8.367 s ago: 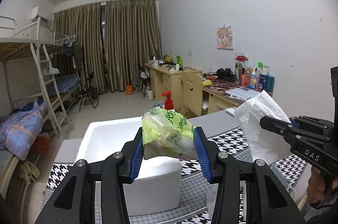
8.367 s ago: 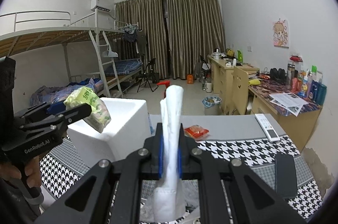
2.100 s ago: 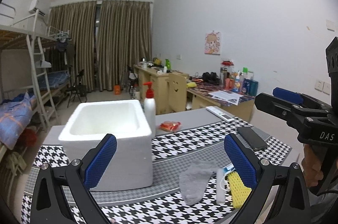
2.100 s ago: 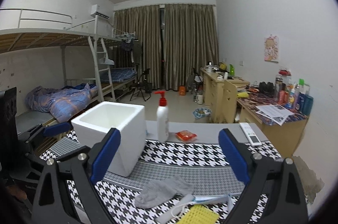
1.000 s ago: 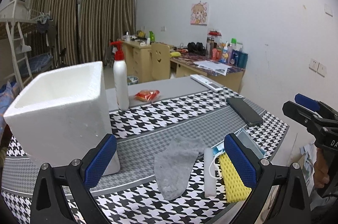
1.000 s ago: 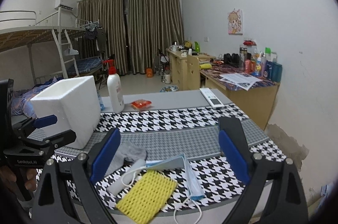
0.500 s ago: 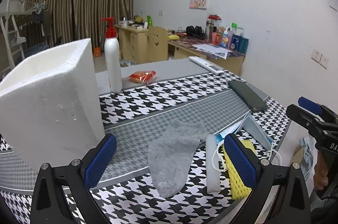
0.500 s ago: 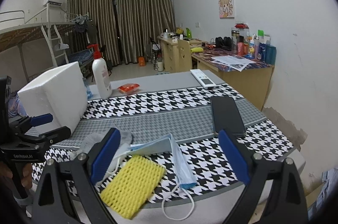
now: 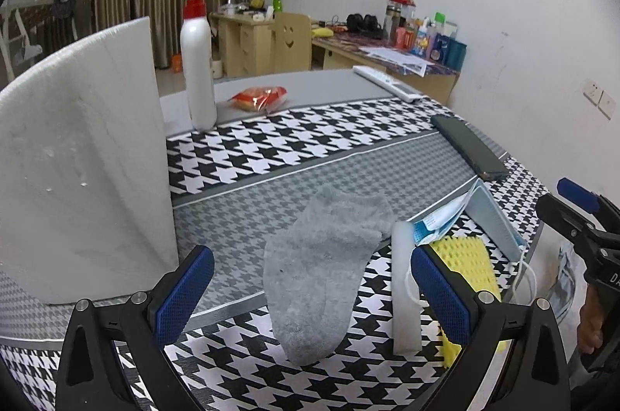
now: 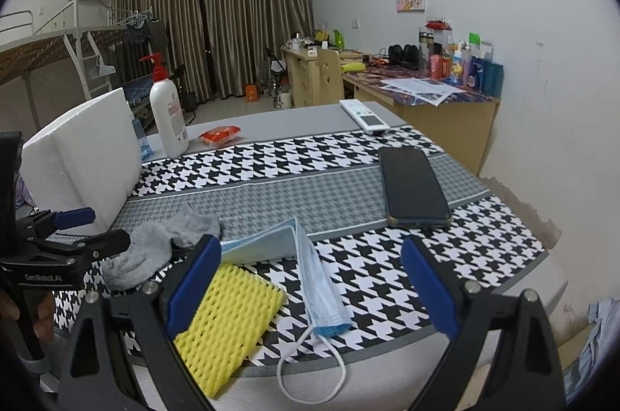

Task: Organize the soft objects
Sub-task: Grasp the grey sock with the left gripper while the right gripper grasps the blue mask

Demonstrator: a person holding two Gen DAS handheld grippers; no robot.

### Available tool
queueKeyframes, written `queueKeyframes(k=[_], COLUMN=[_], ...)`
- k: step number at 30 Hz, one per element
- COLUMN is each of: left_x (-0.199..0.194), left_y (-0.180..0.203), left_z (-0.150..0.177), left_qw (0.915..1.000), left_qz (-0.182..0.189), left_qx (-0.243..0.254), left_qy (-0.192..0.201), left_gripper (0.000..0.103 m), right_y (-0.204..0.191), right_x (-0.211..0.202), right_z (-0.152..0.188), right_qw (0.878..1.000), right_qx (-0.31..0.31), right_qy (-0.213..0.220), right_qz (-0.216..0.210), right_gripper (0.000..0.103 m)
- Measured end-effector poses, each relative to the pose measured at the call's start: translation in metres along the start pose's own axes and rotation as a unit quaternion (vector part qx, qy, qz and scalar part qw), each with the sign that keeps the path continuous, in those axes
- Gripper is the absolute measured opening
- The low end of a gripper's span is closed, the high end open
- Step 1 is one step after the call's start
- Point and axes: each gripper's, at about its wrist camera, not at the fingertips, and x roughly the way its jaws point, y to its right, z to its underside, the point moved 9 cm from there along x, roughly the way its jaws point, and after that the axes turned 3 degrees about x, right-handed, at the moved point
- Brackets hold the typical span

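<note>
Reading "GenRobot.AI" on black left claw (image 10: 73, 228) body in right wrist view; partial letters "D" on right claw (image 9: 573, 201) body in left wrist view. Both claws spread wide, blue pads apart, holding nothing. Grey fuzzy sock (image 9: 321, 256) flat on houndstooth-covered bench (image 9: 310, 147), between left claw's pads. Yellow mesh foam sleeve (image 10: 228, 314) and light blue pleated face mask (image 10: 310, 267) just beside sock, below right claw. White foam box (image 9: 77, 170) to left; contents hidden. White pump bottle with red top (image 10: 168, 116), red label print too small to read. Black phone (image 10: 412, 186), white remote (image 10: 364, 116), orange snack packet (image 10: 221, 133) farther back.
</note>
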Motion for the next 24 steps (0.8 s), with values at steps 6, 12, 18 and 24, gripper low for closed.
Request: queueKeyframes(k=[6, 12, 18, 24], left_x=[0.014, 0.031, 0.041, 0.049], left_y=[0.002, 0.003, 0.006, 0.005], left_z=[0.004, 0.007, 0.011, 0.015], left_qw=[0.9998, 0.9992, 0.9985, 0.9976], left_qz=[-0.003, 0.001, 0.002, 0.009], left_qx=[0.005, 0.000, 0.004, -0.002], left_qy=[-0.018, -0.040, -0.055, -0.068], left_gripper=[0.102, 0.094, 0.084, 0.073], right_y=[0.003, 0.008, 0.012, 0.011], right_x=[0.006, 0.016, 0.026, 0.038], right_z=[0.005, 0.011, 0.014, 0.018], right_qw=[1.000, 1.000, 0.999, 0.999], right_qx=[-0.004, -0.001, -0.002, -0.007], right_qy=[-0.010, -0.026, -0.036, -0.050], right_qz=[0.001, 0.002, 0.008, 0.013], right_gripper=[0.096, 0.096, 0.096, 0.093])
